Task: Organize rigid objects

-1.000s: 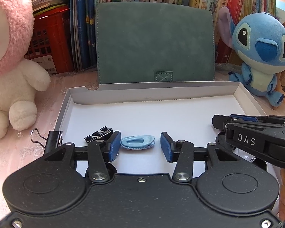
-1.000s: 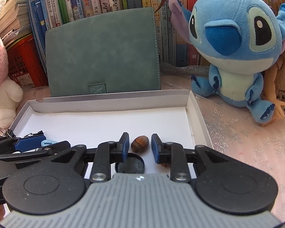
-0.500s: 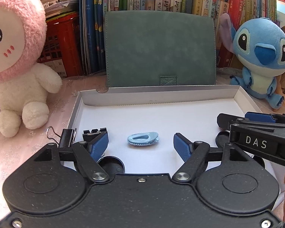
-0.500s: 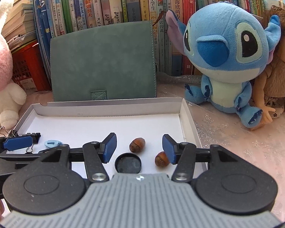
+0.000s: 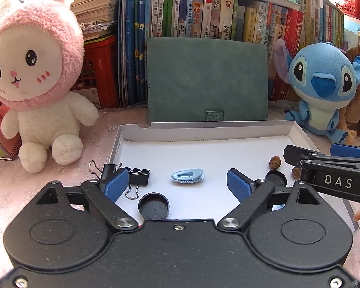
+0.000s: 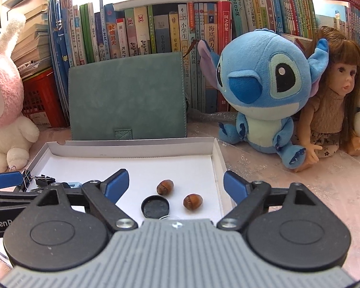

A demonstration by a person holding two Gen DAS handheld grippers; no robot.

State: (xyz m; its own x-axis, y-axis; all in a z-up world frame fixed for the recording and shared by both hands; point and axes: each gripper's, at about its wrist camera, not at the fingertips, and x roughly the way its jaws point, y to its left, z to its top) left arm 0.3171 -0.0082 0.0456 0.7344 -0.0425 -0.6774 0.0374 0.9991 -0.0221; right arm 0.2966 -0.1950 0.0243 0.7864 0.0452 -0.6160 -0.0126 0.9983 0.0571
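**Small hard things in a white card tray**

A shallow white cardboard tray [image 5: 204, 141] with low folded walls sits on a pale pink, faintly glittering table [image 6: 287, 180]. On its smooth floor lie a ridged, oval, pale blue plastic clip [image 5: 188, 177] near the middle, two glossy black metal binder clips [image 5: 134, 176] with wire handles at the left edge, one of them straddling the wall, and a round matte black cap [image 5: 153, 206] toward the near edge. Toward the right wall rest two brown, grooved, rounded nuts [image 6: 165, 187], apart from each other, with a second black cap [image 6: 155, 207] just beside them.

The left tongs [image 5: 177, 187] have blue pads and are opening, gripping nothing; the blue clip lies free beyond them. The right tongs [image 6: 176, 186] are opening too, empty, with the nuts on the tray floor between the pads' lines but untouched.

Behind the tray stands a green suede-like case [image 5: 207, 79]. A fluffy pink-hooded rabbit [image 5: 36, 76] sits at the left, a blue plush creature [image 6: 264, 91] and a long-haired doll [image 6: 335, 100] at the right, before a row of books [image 6: 156, 31].
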